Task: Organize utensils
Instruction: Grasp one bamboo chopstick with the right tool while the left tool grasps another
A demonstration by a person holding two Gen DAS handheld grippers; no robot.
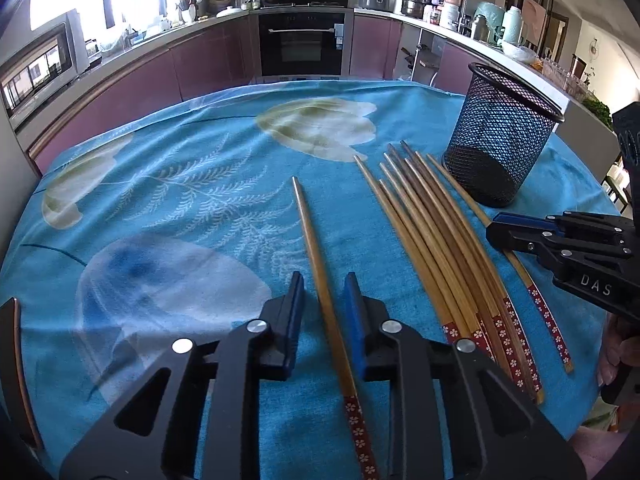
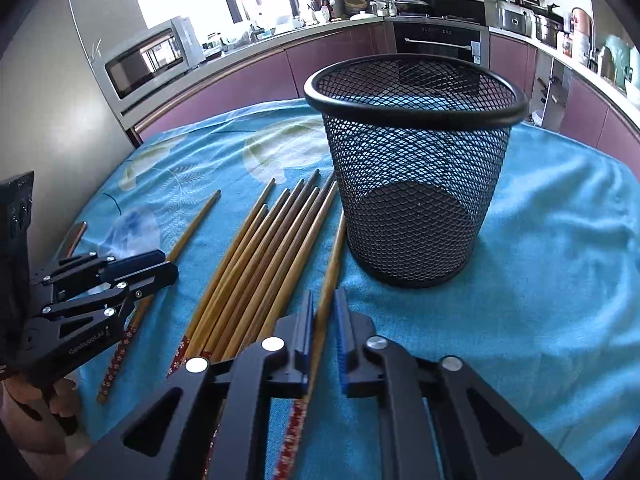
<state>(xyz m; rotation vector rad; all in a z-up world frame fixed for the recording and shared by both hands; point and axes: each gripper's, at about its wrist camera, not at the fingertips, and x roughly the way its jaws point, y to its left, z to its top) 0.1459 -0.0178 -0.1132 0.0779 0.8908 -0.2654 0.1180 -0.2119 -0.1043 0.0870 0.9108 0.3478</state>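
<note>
While each gripper pinched a single chopstick, the left gripper on the lone chopstick and the right gripper on the outermost chopstick, this looked like the pick-up step. Next likely lift, tip upright, drop in. Smooth tapered bamboo bundle lay on soft blue cloth; beyond stood the empty black mesh cup.

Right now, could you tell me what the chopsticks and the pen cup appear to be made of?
Chopsticks: probably bamboo or wood, by the tan grain and smooth sheen, with red flower-patterned bands at the thick ends. Pen cup: black metal mesh, seemingly coated matte, by the see-through diamond weave and solid rolled rim.
</note>
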